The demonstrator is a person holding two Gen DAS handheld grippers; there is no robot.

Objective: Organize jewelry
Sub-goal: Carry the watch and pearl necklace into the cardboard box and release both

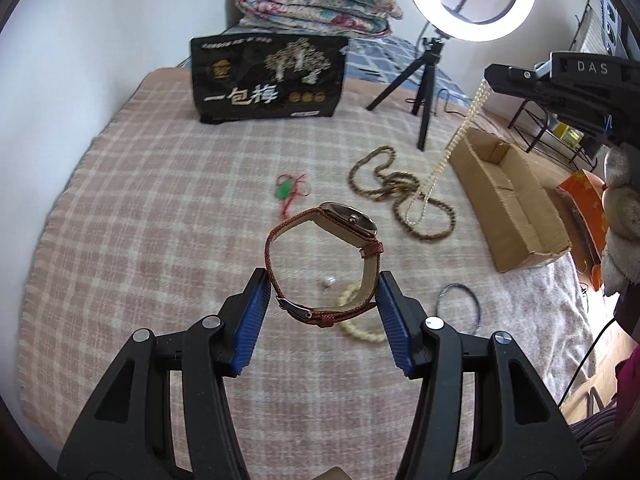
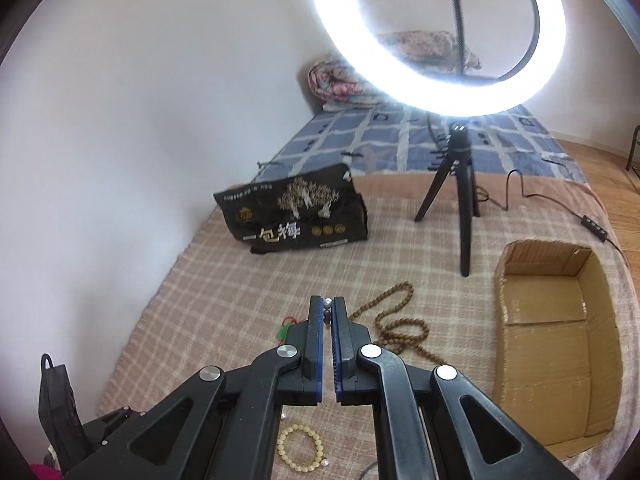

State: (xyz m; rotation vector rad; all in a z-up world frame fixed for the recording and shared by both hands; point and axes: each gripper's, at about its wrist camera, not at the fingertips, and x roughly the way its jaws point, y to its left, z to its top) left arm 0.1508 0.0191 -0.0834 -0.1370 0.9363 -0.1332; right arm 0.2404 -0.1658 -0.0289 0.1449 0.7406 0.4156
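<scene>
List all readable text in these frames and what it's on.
"一包梅": large white characters on the black snack bag.
"DAS": on the right gripper body, seen from the left wrist.
Small print on the bag's top edge and bottom label: too small to read.

Left wrist fisheye: rides on left tool [image 1: 322, 286], looks steeply down along fingers at pink plaid bed cover [image 1: 160, 208], close.
Right wrist fisheye: on right tool [image 2: 328, 312], shallower tilt, higher, faces white ring light on black tripod [image 2: 466, 216] at 1 o'clock.
Shared: black snack bag with gold print [image 1: 268, 76] [image 2: 296, 216], brown bead strand [image 1: 400, 192] [image 2: 396, 320], open cardboard box [image 1: 516, 200] [image 2: 556, 344].
</scene>
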